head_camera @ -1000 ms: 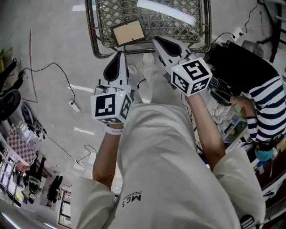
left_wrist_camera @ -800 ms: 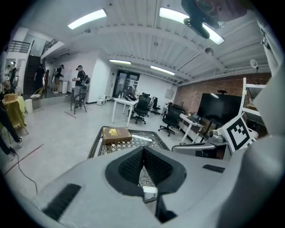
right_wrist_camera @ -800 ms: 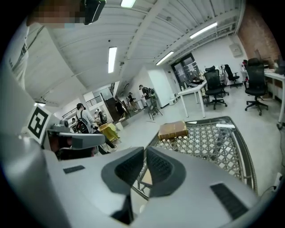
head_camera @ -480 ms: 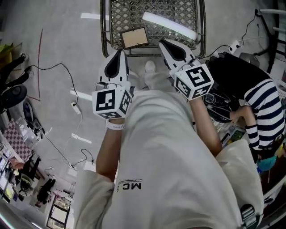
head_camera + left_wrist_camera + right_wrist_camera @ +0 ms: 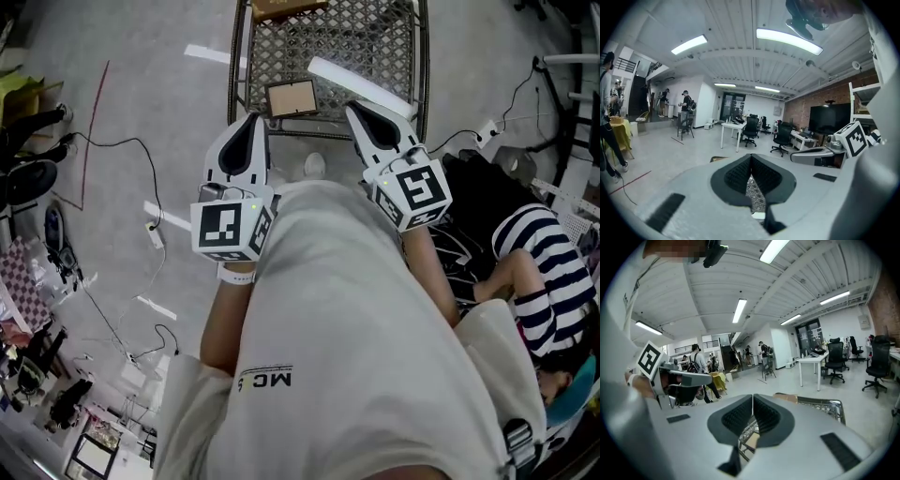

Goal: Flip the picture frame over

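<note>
Wire-mesh worktop at top centre carries picture frame, lying flat. Left tongs and right tongs closed, empty, short of frame. Advice: open first, pinch opposite edges, turn slowly.

Picture frame on wire-mesh table

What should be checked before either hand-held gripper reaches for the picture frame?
1. Picture frame in view, lying flat on the mesh table: ok.
2. Left hand-held gripper empty: ok.
3. Right hand-held gripper empty: ok.
4. Jaws apart, ready to grasp: not ok, both pairs are together.
5. Grippers at the frame: not ok, both are short of it, no contact.
6. Which face of the frame is up: cannot tell.
</note>
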Tool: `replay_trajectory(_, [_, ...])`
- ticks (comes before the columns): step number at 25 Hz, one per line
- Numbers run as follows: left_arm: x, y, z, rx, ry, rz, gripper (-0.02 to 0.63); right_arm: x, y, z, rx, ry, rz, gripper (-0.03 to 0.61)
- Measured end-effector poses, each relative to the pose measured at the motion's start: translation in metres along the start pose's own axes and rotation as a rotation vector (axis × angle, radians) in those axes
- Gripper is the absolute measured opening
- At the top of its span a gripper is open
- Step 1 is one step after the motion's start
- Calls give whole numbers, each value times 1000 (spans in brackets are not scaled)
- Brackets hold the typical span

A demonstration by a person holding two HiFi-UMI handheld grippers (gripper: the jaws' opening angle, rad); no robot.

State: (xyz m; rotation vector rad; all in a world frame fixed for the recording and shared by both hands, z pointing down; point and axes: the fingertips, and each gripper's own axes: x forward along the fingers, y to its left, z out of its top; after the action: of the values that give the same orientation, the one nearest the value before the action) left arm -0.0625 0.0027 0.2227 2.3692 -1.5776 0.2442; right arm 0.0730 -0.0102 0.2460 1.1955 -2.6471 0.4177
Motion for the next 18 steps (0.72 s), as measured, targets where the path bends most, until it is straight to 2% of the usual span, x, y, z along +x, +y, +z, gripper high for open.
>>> replay_trajectory(8, [-15,4,8,5,-28,18,25,-8,9,21,-26,-49,-1,21])
replay_trajectory(18, [-18,5,9,19,-31,5,25,-6,8,22,-27,-67,-31,17])
